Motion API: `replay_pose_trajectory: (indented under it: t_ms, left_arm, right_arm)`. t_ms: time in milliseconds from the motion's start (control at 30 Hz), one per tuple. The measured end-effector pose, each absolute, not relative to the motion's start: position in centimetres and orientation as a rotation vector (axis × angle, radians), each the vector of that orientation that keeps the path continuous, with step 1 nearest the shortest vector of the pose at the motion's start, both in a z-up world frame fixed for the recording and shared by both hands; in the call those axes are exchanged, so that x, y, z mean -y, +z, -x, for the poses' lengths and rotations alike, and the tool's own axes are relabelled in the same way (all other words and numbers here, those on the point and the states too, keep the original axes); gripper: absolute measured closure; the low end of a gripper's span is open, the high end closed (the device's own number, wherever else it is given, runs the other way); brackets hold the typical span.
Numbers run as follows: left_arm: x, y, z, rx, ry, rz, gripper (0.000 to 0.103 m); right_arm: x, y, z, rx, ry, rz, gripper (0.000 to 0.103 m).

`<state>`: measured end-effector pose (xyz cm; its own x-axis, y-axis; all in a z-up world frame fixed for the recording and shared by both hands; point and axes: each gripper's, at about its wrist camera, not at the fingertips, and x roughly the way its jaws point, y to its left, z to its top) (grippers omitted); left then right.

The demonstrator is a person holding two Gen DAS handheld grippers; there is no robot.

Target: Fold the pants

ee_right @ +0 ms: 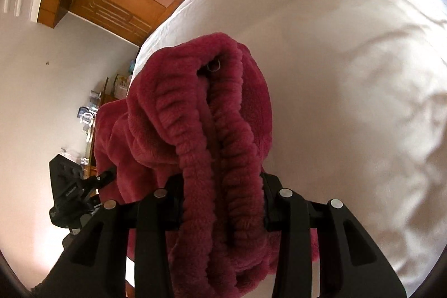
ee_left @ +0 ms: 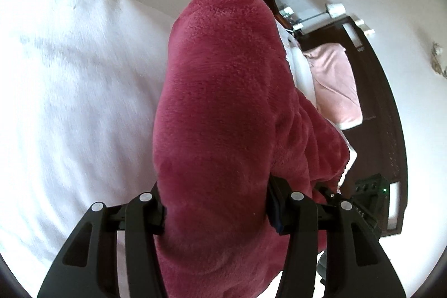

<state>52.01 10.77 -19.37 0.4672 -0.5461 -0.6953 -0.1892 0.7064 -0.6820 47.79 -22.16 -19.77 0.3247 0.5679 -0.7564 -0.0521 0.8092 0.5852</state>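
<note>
left gripper: my jaws half apart, pinching a thick fold of the pants | right gripper: clamped on the bunched waistband | count: one pants, held above the white bed

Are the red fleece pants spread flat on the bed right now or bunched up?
Bunched up and lifted: the pants hang gathered, the elastic waistband doubled in the right tool, a plain part clamped in the left tool.

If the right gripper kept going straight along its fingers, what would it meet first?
The right gripper already clamps the red fleece pants; beyond that bunched fabric, probably the white bed, though depth is unclear.
</note>
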Motion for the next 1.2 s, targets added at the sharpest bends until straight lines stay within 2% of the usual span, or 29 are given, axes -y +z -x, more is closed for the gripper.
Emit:
replay_pose_trajectory:
  t_ms: [467, 600, 733, 1200]
  left_arm:
    - [-12.8, -22.0, -54.4, -1.114, -0.166, 0.785, 0.05]
    - [-12.9, -22.2, -54.1, -1.122, -0.132, 0.724, 0.04]
    - [-12.7, -22.1, -54.1, -1.135, -0.086, 0.648, 0.036]
    - [-10.1, -20.5, -54.5, -1.158, 0.039, 0.361, 0.03]
  right_arm:
    - [17.7, -22.0, -51.3, -1.219, 0.409, -0.422, 0.064]
    - [16.5, -22.5, -52.4, -1.228, 0.39, -0.397, 0.064]
    - [15.2, -21.9, -53.3, -1.217, 0.367, -0.336, 0.063]
    - [11.2, -20.1, -52.5, -1.167, 0.264, -0.045, 0.058]
